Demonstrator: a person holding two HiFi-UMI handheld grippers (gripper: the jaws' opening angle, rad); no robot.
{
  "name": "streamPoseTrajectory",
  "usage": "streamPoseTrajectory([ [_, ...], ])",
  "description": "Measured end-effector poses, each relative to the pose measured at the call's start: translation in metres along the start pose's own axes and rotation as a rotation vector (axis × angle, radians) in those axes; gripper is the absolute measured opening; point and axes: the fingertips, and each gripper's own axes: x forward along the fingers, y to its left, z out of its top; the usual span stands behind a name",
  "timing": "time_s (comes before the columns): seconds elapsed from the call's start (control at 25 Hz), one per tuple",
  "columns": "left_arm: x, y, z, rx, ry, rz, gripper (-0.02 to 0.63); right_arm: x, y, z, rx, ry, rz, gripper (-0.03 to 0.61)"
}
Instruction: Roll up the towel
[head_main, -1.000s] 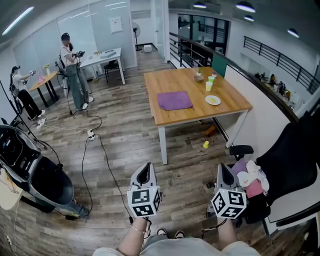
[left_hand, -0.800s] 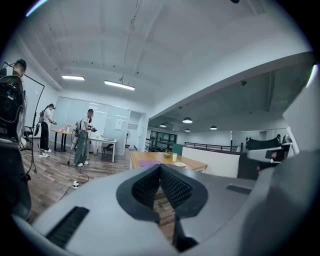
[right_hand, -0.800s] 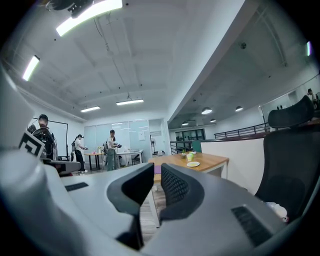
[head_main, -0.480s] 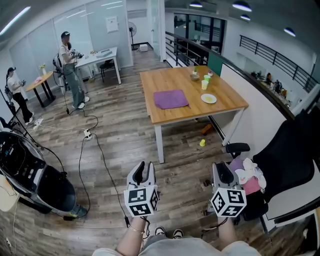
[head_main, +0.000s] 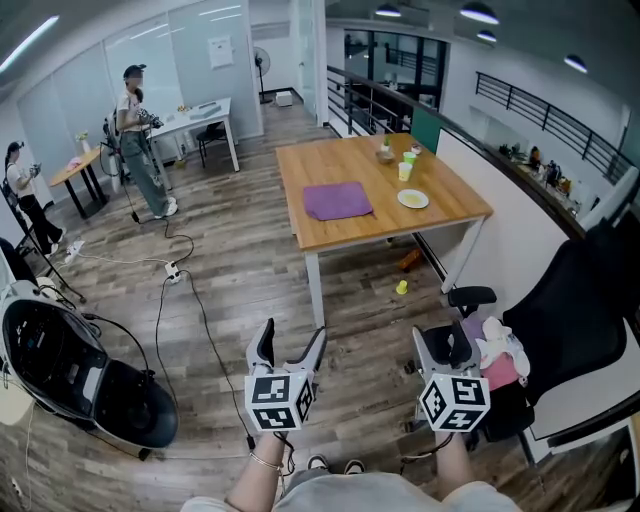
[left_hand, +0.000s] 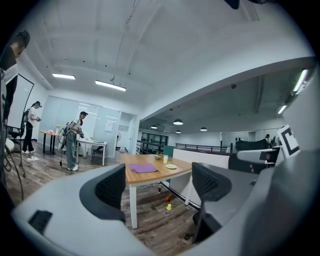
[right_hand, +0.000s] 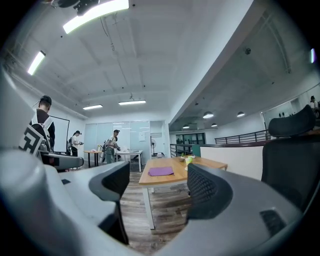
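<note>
Purple towel (head_main: 337, 200), tan wooden table (head_main: 452, 190), black chair (head_main: 572, 330)

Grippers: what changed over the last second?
The left gripper and the right gripper have just been opening their jaws, from together to apart, with nothing between them. Nothing was taken hold of. The purple towel still lies flat on the wooden table, far from both grippers.

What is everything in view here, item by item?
towel: one, purple, flat on the table
table: one, wooden, mid-room
plate: one, pale, right of the towel
cups: at least two, green and yellow, table's far side
office chair: one, black, right side
people: two, far left, by desks
cable: one, black, across the floor
left tool: one, grey, bottom centre; jaws have just been opening, empty
right tool: one, grey, beside it; jaws have just been opening, empty
</note>
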Motion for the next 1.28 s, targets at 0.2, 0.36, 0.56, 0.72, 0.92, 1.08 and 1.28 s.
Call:
streamPoseTrajectory([
  [0.2,-0.001,-0.008,0.001,-0.006,-0.041,-0.001,0.521,-0.004,-0.011,0.000,0.007,-0.042,-0.014,0.480],
  [0.36,0.003,-0.011,0.003,-0.018,-0.039,0.008,0.541,-0.001,-0.019,0.007,0.036,-0.066,-0.016,0.531],
  [0.56,0.003,-0.012,-0.003,-0.030,-0.026,0.037,0.545,0.000,-0.028,0.001,0.086,-0.053,-0.004,0.551],
  [0.72,0.001,-0.015,-0.011,-0.027,-0.006,0.067,0.543,-0.002,-0.035,-0.006,0.090,-0.038,0.016,0.552],
  [0.92,0.010,-0.027,-0.027,0.002,0.021,0.079,0.543,0.005,-0.057,-0.031,0.165,-0.011,0.008,0.551],
  [1.08,0.020,-0.026,-0.032,0.000,0.033,0.087,0.543,0.013,-0.058,-0.041,0.160,0.015,0.018,0.551],
  [1.28,0.043,-0.019,-0.034,-0.011,0.035,0.089,0.543,0.034,-0.063,-0.049,0.157,0.050,0.011,0.549],
])
